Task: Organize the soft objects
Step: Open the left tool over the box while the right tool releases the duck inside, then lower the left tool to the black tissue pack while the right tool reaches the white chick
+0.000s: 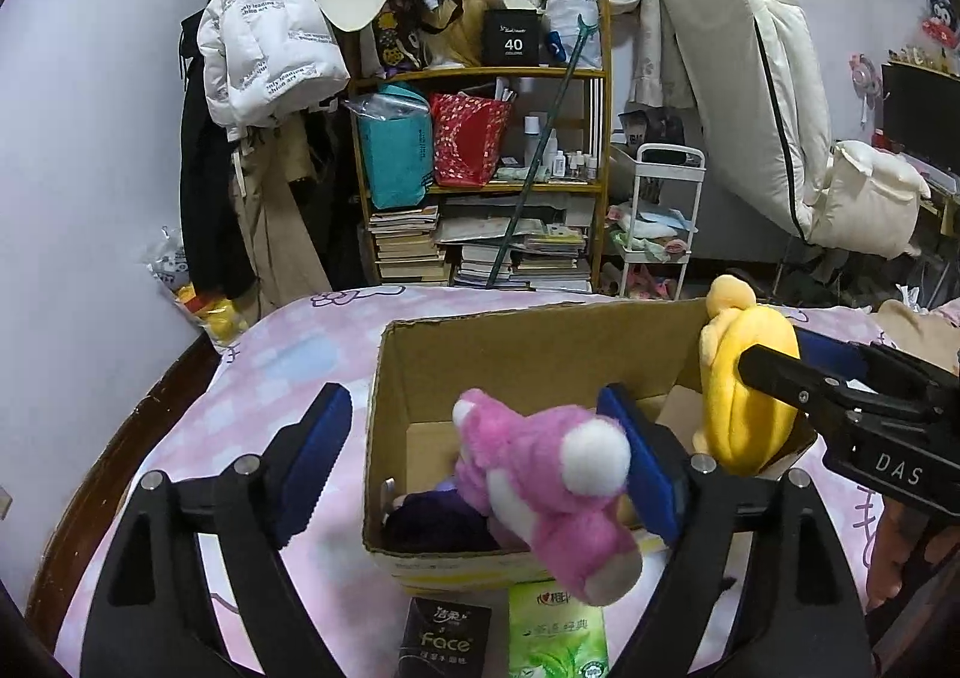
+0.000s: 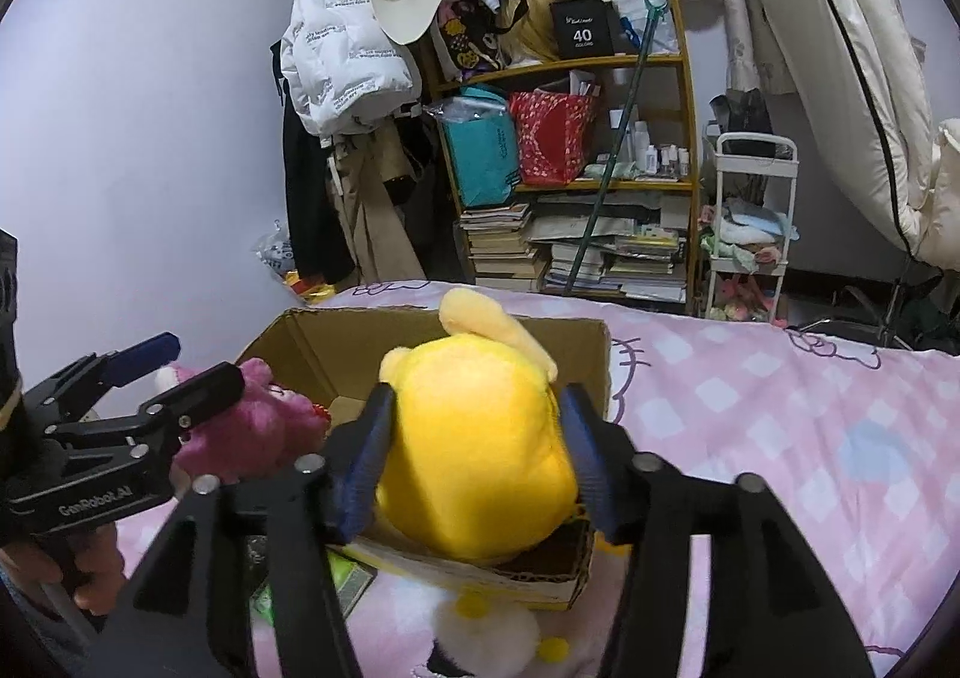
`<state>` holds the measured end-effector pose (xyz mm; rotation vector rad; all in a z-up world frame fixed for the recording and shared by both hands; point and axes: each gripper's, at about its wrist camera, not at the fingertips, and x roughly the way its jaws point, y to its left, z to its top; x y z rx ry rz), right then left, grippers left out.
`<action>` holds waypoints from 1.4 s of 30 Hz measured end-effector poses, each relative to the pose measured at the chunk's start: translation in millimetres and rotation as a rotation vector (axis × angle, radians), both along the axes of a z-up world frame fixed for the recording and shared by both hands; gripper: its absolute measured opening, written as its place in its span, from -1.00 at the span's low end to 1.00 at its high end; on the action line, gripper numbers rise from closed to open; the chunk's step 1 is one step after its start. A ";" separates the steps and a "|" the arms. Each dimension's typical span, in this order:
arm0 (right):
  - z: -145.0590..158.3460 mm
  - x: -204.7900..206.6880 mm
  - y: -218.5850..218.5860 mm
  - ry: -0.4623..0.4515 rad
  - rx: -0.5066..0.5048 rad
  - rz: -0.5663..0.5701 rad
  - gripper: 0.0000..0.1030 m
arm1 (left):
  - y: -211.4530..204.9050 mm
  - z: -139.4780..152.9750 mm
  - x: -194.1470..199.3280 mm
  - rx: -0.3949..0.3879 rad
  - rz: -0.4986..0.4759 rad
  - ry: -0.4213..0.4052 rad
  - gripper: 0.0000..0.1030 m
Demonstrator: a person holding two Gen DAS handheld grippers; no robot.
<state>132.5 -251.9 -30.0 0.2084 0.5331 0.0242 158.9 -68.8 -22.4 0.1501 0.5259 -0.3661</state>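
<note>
Left gripper (image 1: 480, 462) spread wide, pink plush (image 1: 552, 492) loose, draped over near rim of cardboard box (image 1: 528, 354); could slide out. Right gripper (image 2: 477, 462) pads flank yellow plush (image 2: 480, 450) over box's right end; contact uncertain, may topple outside.

Even, slightly dim indoor light fills both fisheye views, without glare or hard shadows. Edges bow strongly, with black vignetted corners. The fluffy pink plush toy (image 1: 540, 474) looks motion-blurred.

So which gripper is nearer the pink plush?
Left. The left gripper stands open around the pink plush over the box; the right gripper flanks the yellow plush beside it.
</note>
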 end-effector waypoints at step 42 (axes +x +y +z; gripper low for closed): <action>13.4 -82.4 25.9 0.056 -0.025 -0.050 0.97 | 48.7 23.1 -85.9 0.087 0.087 0.122 0.81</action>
